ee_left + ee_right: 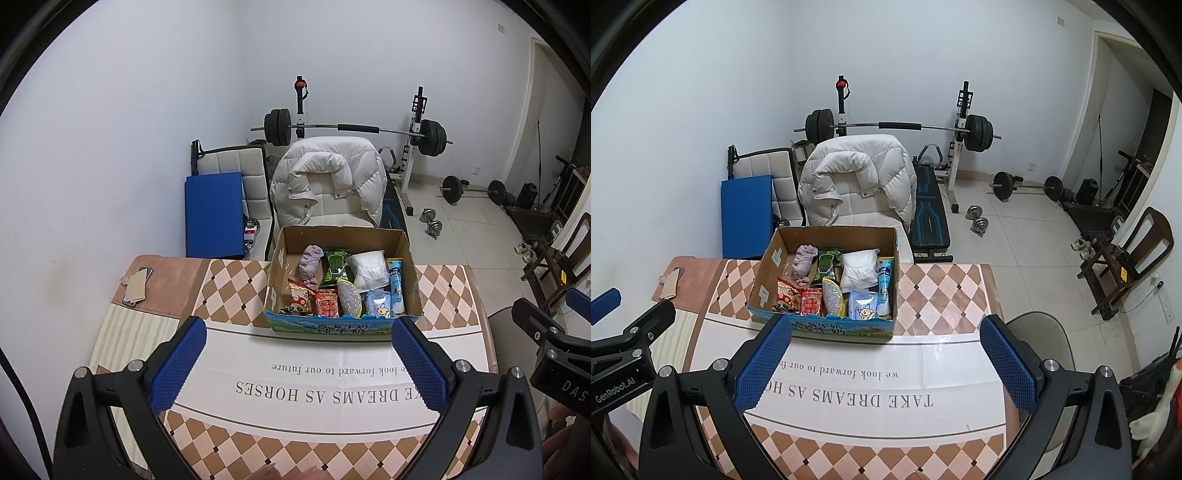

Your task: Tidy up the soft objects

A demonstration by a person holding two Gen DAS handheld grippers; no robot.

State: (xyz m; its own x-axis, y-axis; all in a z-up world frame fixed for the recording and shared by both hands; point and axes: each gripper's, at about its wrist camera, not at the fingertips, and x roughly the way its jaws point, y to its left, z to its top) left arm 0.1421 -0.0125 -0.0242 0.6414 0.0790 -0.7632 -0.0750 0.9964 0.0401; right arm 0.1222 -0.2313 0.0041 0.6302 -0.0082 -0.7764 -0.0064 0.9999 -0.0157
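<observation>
Though box (pixel 343 277) shared, phone (pixel 142 275) left-only

Bare tablecloth (pixel 295 373) under and between fingers, passage free. Ahead: cardboard box (pixel 341 326) near wall blocks; top open, contents packed tight.
</observation>
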